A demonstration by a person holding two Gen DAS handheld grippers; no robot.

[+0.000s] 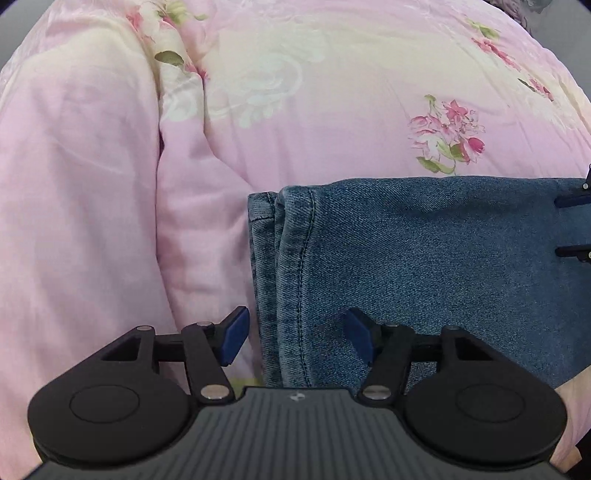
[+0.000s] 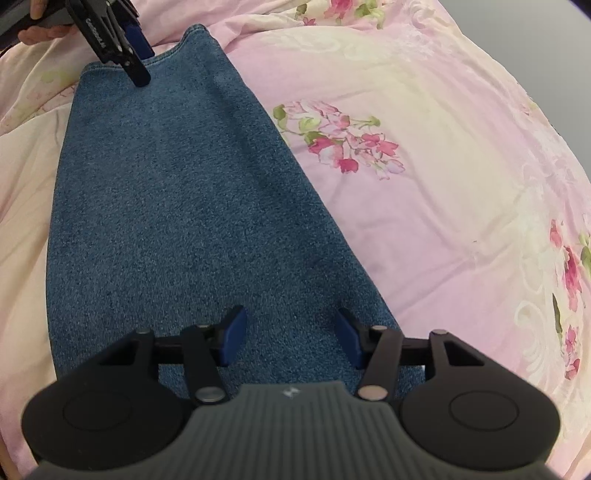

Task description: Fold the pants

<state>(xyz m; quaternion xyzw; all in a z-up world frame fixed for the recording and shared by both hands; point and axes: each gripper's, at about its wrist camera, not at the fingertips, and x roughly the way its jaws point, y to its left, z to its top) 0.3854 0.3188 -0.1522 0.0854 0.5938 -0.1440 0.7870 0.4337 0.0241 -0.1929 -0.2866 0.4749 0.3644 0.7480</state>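
Blue denim pants [image 1: 424, 266] lie folded into a long flat strip on a pink floral quilt [image 1: 332, 92]. My left gripper [image 1: 295, 334] is open and empty, its jaws straddling the hemmed end of the pants. My right gripper [image 2: 291, 334] is open and empty, low over the other end of the pants [image 2: 177, 206]. In the right wrist view the left gripper [image 2: 135, 48] shows at the far hemmed end. In the left wrist view the right gripper's fingertips [image 1: 572, 201] show at the right edge, apart.
The quilt [image 2: 424, 166] covers the whole surface, with a thick fold [image 1: 92, 184] rising left of the pants. A hand [image 2: 40, 35] holds the left gripper at the top left of the right wrist view.
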